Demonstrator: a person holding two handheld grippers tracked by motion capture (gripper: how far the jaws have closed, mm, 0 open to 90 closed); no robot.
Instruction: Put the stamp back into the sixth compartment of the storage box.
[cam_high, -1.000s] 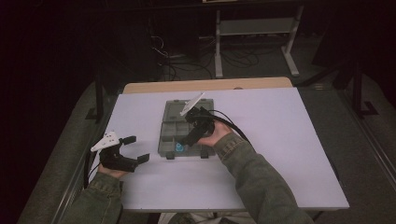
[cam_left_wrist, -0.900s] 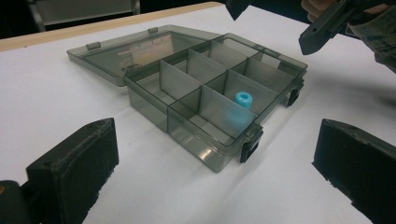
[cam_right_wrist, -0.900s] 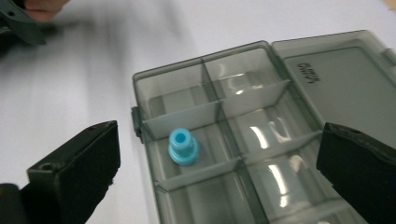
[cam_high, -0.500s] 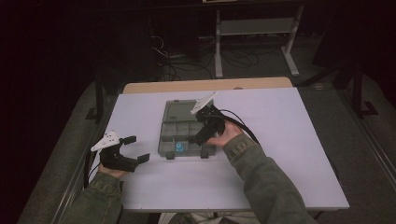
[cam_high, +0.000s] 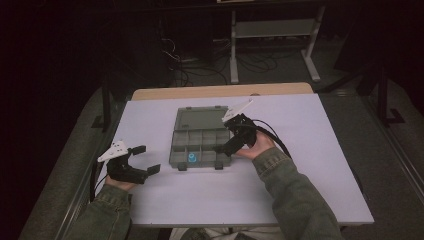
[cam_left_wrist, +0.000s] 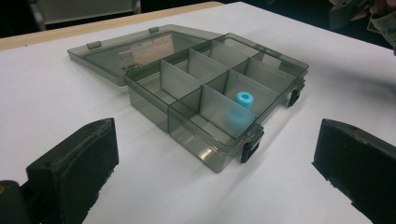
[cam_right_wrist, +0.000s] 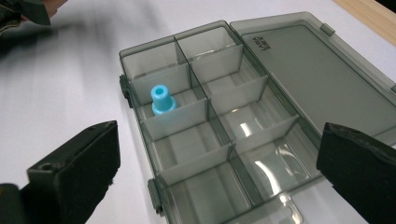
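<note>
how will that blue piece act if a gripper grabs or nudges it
The blue piece looks small, hard plastic, so probably light and stiff. It stands on a flared base with a narrow neck, so a nudge may tip it, though the box dividers should stop it rolling far.

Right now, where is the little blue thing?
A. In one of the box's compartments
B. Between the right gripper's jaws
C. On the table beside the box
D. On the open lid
A. The little blue thing stands inside one compartment of the grey box, with divider walls around it; the lid lies open and bare, and both grippers are open and hold nothing.
</note>
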